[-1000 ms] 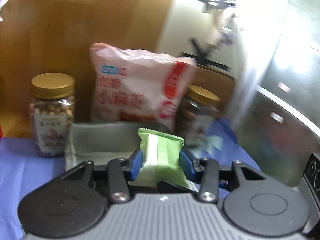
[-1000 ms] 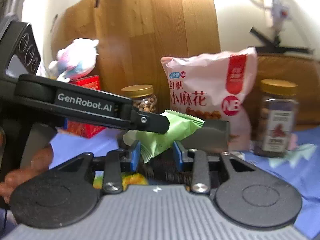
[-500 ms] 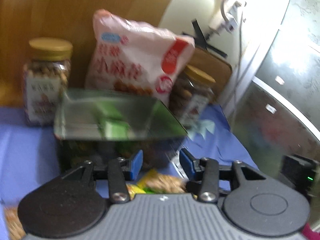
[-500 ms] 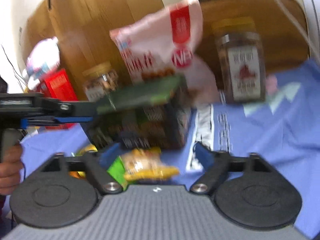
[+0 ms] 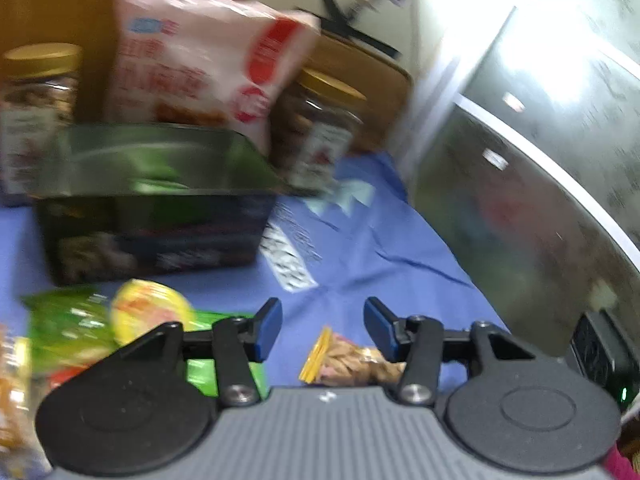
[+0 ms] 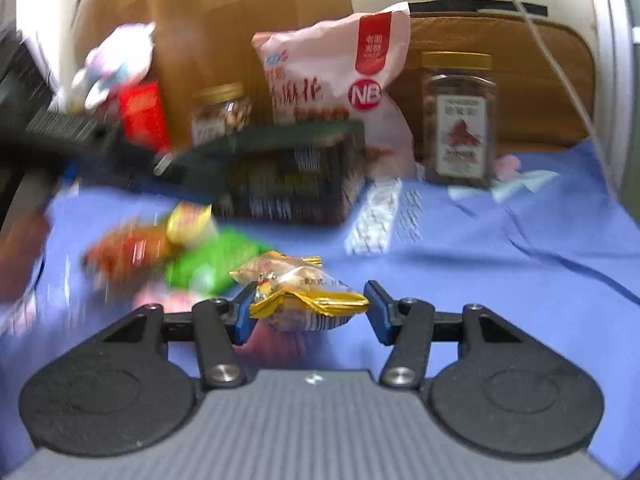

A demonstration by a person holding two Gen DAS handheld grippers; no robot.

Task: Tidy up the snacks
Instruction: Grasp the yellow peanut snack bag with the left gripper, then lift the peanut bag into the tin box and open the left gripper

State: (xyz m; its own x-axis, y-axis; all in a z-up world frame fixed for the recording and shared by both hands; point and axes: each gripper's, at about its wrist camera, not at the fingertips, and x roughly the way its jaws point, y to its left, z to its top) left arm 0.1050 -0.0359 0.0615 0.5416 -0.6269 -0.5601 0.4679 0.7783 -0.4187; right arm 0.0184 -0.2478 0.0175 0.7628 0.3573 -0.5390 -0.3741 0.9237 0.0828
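While the left hand-held gripper (image 5: 322, 326) was held spread and empty, a gold snack packet (image 6: 302, 294) in front of the dark box (image 6: 292, 172) was straddled by the spread right hand-held gripper (image 6: 308, 312), a closing squeeze being judged the next need.

"NB" and "麻花" on pink bag (image 6: 340, 76)

A home: snack jars (image 6: 460, 120) on a blue cloth (image 6: 500, 240); plush toy (image 6: 116, 60) behind.
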